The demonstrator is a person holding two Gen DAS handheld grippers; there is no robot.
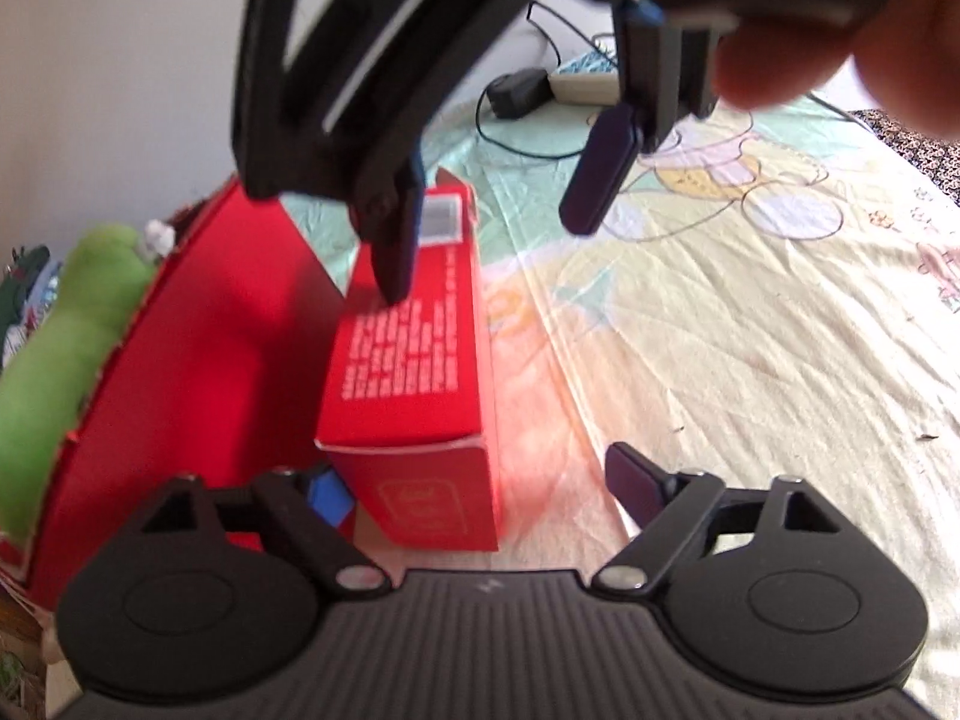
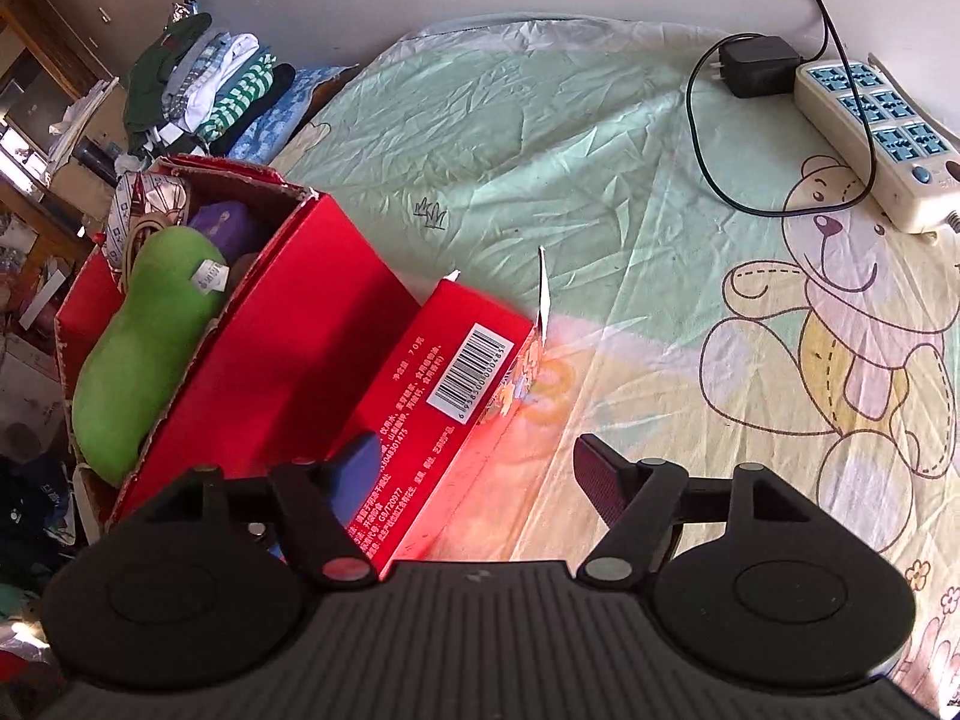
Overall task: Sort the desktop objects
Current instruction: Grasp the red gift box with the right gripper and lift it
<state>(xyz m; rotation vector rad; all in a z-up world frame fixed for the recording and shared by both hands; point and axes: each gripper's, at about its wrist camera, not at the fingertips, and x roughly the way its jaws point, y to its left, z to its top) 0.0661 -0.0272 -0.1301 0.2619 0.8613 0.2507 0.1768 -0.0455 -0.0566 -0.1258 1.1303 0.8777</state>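
Both the left gripper (image 1: 486,486) and right gripper (image 2: 474,474) hang with jaws apart astride the small red carton (image 1: 414,372) at frame centre, gripping nothing, so the next move, I judge, is squeezing it and lifting it into the big red box (image 2: 240,324) at left

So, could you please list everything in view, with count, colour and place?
small box: one, red, lying beside the big box
big box: one, red, open, left
plush: one, green, in the big box
power strip: one, cream and blue, far right
adapter: one, black, by the strip
clothes: pile, mixed, far left
sheet: one, bear print, underneath
left gripper: open
right gripper: open
hand: one, top right
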